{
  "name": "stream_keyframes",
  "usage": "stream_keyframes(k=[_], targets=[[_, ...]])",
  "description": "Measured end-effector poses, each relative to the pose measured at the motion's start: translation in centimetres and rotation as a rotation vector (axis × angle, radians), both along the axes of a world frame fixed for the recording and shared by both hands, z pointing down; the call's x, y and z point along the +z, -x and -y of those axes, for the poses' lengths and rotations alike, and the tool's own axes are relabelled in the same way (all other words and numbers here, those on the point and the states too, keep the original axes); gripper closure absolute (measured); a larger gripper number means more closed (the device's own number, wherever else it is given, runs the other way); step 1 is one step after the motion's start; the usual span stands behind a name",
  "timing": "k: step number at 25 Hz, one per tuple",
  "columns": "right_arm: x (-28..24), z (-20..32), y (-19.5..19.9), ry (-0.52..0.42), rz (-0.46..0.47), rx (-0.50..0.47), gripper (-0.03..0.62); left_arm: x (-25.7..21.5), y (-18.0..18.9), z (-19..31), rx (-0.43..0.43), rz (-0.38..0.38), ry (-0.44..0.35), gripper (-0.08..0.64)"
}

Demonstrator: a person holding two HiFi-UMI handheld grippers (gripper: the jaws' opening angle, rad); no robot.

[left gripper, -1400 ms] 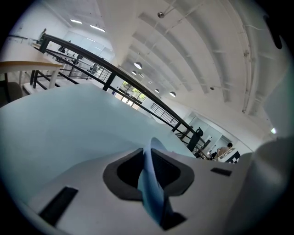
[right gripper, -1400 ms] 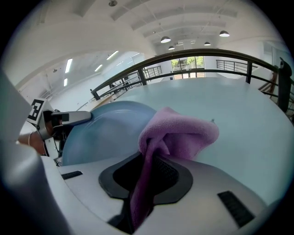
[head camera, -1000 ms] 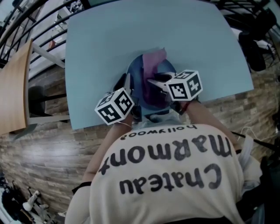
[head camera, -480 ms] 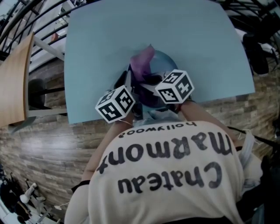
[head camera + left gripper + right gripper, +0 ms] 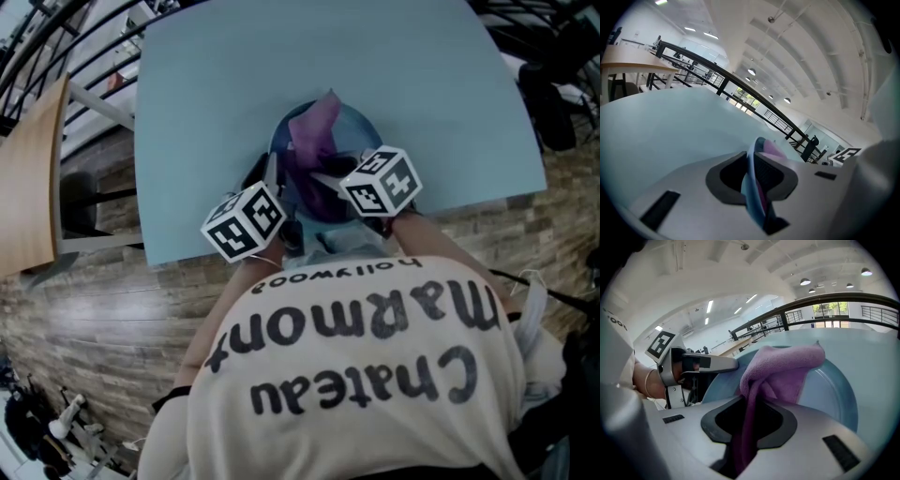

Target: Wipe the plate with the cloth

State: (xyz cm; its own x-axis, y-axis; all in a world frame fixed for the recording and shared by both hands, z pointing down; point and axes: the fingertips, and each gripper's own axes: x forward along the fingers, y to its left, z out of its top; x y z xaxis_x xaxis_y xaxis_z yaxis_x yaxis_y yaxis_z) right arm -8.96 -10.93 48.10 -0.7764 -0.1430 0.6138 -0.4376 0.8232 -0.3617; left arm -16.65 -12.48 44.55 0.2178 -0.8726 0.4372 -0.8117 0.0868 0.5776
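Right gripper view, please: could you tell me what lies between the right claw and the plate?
The purple cloth, pinched in the right claw, drapes against the blue plate; the right gripper view shows it.

A pale blue rectangular tabletop (image 5: 216,75) spreads beneath the right gripper (image 5: 326,176); a light wooden desk (image 5: 28,178) stands well to its left.

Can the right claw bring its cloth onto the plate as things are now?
Probably yes. The right claw grips the purple cloth, which seems to rest on the blue plate; nothing stands between them.
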Motion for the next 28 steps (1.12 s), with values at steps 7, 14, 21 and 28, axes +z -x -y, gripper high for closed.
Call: stream_keyframes(k=[7,14,21,28], targets=[[1.0,1.2,-2.4,-0.018,-0.055,0.066,0.509,0.0,0.7,0.1,-0.003,0.012,0.003,0.517],[1.6,2.2,-5.1,-0.078,-0.122,0.096,0.509,-0.4,0.2,0.3,0.007,0.008,-0.008,0.517],[2.3,3.2,-7.2,-0.085,-0.167,0.142,0.509,-0.6,0.3,0.3,0.000,0.020,-0.012,0.517],[3.2,4.2,-10.5,-0.119,-0.283,0.189,0.509,-1.2,0.0,0.3,0.006,0.033,-0.033,0.515]])
